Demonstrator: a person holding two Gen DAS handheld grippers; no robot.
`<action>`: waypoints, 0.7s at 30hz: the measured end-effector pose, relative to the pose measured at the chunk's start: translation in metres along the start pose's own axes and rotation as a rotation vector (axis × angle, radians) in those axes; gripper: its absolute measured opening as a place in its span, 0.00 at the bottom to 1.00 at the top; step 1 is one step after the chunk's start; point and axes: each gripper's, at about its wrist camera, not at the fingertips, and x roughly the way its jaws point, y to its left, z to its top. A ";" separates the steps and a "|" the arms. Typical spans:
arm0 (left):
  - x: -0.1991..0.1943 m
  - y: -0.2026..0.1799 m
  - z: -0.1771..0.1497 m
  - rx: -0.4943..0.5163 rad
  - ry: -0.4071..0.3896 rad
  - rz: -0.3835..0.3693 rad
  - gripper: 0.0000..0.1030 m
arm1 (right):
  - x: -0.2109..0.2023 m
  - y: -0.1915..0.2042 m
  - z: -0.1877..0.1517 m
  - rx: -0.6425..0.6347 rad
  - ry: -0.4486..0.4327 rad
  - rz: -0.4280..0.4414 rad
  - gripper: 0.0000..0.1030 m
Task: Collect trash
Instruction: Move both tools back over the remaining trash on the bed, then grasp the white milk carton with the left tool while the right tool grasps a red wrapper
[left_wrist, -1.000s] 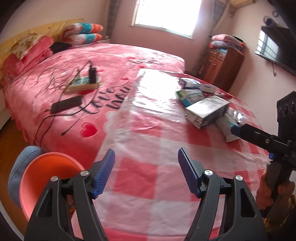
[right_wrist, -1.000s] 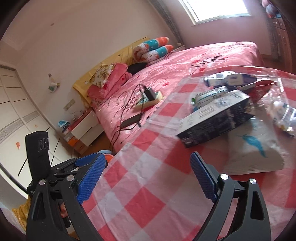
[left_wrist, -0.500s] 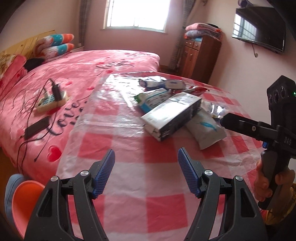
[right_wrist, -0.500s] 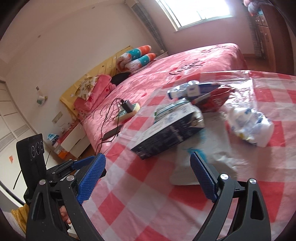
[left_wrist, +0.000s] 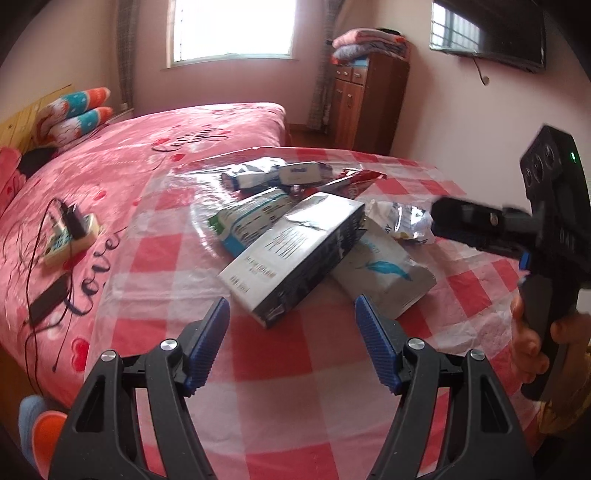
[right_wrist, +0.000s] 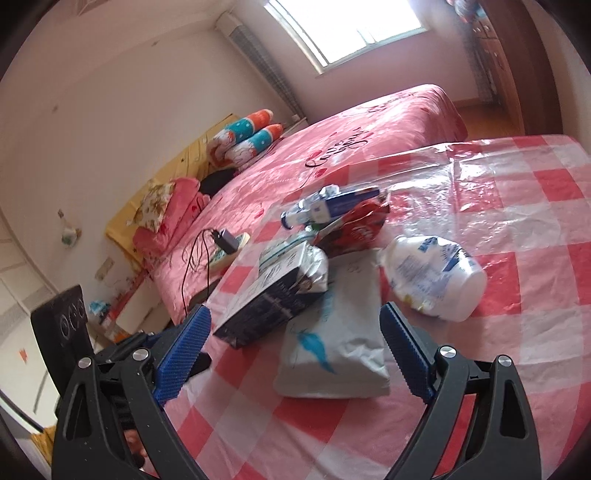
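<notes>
A heap of trash lies on a red-and-white checked table (left_wrist: 280, 369). It holds a grey and black carton (left_wrist: 295, 254) (right_wrist: 269, 302), a flat grey packet with a blue feather (left_wrist: 384, 273) (right_wrist: 336, 343), a crumpled white and blue wrapper (left_wrist: 402, 221) (right_wrist: 432, 277), a red wrapper (left_wrist: 354, 181) (right_wrist: 354, 229) and white and blue packs (left_wrist: 277, 173) (right_wrist: 332, 203). My left gripper (left_wrist: 291, 314) is open just short of the carton. My right gripper (right_wrist: 295, 328) is open, with the feather packet's near end between its fingers, untouched. In the left wrist view a hand holds the right gripper (left_wrist: 480, 229) near the crumpled wrapper.
A clear plastic sheet (right_wrist: 480, 192) covers the tablecloth. Behind the table stands a pink bed (left_wrist: 129, 158) with a power strip, charger and cables (left_wrist: 70, 232) and a dark phone (left_wrist: 48, 302). A wooden cabinet (left_wrist: 365, 103) stands by the window. An orange object (left_wrist: 44, 435) sits on the floor at lower left.
Both grippers have swung toward the trash heap, which now sits closer and more central in both views. Their jaws have kept the same width, and nothing was taken hold of.
</notes>
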 end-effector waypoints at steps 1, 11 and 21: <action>0.003 -0.002 0.002 0.012 0.004 -0.001 0.69 | 0.001 -0.002 0.003 0.007 -0.005 0.001 0.89; 0.032 -0.004 0.026 0.080 0.031 -0.008 0.69 | 0.038 -0.024 0.044 0.094 -0.037 0.027 0.89; 0.061 0.012 0.041 0.051 0.096 -0.068 0.69 | 0.076 -0.039 0.066 0.122 -0.005 -0.013 0.84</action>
